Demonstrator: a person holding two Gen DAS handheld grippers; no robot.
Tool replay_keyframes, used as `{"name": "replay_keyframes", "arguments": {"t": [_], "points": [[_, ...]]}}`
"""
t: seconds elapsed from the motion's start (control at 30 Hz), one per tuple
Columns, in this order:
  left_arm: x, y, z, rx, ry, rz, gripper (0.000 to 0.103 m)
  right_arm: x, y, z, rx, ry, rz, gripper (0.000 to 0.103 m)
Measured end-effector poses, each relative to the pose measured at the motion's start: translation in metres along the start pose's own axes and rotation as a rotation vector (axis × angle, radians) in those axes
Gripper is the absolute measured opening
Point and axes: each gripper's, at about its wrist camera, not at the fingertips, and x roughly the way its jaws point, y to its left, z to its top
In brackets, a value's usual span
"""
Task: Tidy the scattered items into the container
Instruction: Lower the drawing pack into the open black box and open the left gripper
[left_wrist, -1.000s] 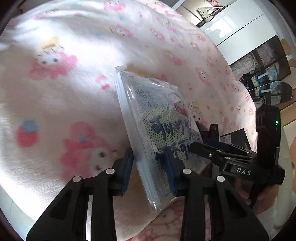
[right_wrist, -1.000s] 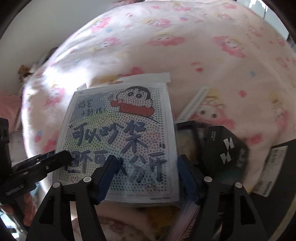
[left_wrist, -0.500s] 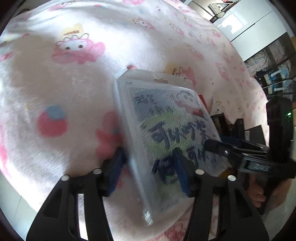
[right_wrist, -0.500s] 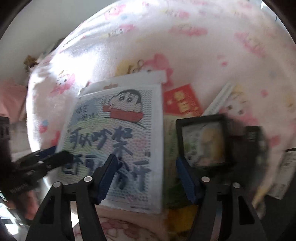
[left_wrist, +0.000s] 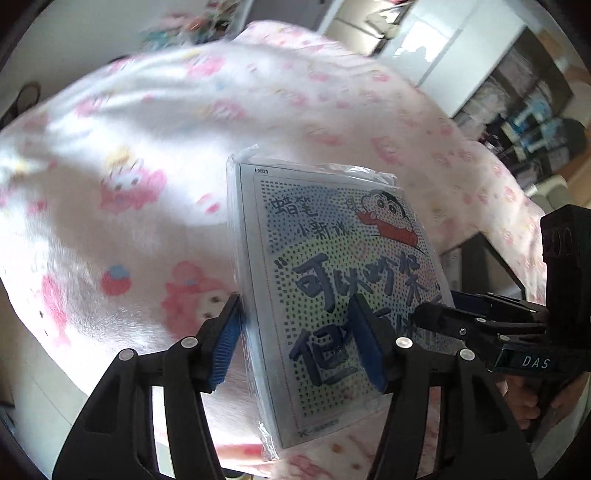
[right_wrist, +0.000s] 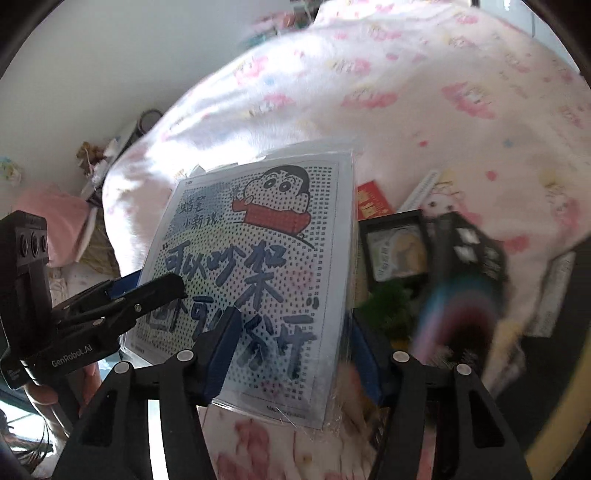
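A flat plastic-wrapped packet (left_wrist: 332, 277) printed with a cartoon boy and large dark lettering stands tilted over the pink blanket. My left gripper (left_wrist: 297, 314) has its jaws wide apart. Its left pad sits at the packet's left edge and its right finger lies across the printed face. The packet (right_wrist: 258, 258) has its right part between the jaws of my right gripper (right_wrist: 291, 325), which are closing. I see no pad pressing it. Each gripper shows in the other's view: the right gripper (left_wrist: 432, 317) at the packet's right edge, the left gripper (right_wrist: 162, 286) astride its left edge.
Right of the packet lie a red card (right_wrist: 373, 199), a black-framed picture (right_wrist: 397, 251), a black box with white marks (right_wrist: 472, 251) and a white strip (right_wrist: 421, 190). The cartoon-print blanket (left_wrist: 147, 129) covers the bed. Cabinets (left_wrist: 517, 110) stand beyond. A hand (left_wrist: 524, 402) holds the right gripper.
The left jaws went from a grip on the packet's edge to wide apart. Both grippers rose, and the packet tipped up, uncovering the red card and the framed picture. The right jaws narrowed.
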Motion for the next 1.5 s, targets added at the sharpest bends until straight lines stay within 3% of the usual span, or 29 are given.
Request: {"name": "replay_keyframes", "arguments": {"t": [0.1,0.17,0.37,0.5,0.6,0.8,0.97,1.2,1.5], "points": [[-0.009,-0.035,0.004,0.064,-0.015,-0.043,0.059,-0.042,-0.006,-0.017,0.024,-0.068,-0.017,0.055],[-0.01,-0.059,0.005,0.098,-0.013,-0.085,0.059,-0.091,-0.042,-0.048,0.036,-0.109,-0.024,0.055],[0.003,-0.156,0.008,0.223,0.007,-0.21,0.059,-0.178,-0.104,-0.1,0.13,-0.231,-0.098,0.055],[0.034,-0.224,0.009,0.299,0.076,-0.287,0.057,-0.219,-0.165,-0.128,0.212,-0.278,-0.162,0.055],[0.065,-0.272,0.005,0.347,0.141,-0.303,0.057,-0.244,-0.215,-0.15,0.258,-0.278,-0.208,0.055],[0.121,-0.33,-0.017,0.445,0.259,-0.238,0.057,-0.238,-0.305,-0.177,0.374,-0.212,-0.222,0.055],[0.151,-0.356,-0.041,0.499,0.323,-0.171,0.058,-0.216,-0.349,-0.197,0.46,-0.176,-0.198,0.055],[0.176,-0.37,-0.067,0.536,0.386,-0.075,0.058,-0.187,-0.378,-0.203,0.504,-0.1,-0.176,0.055],[0.197,-0.372,-0.086,0.553,0.458,0.03,0.059,-0.156,-0.382,-0.2,0.456,0.011,-0.231,0.055]]}}
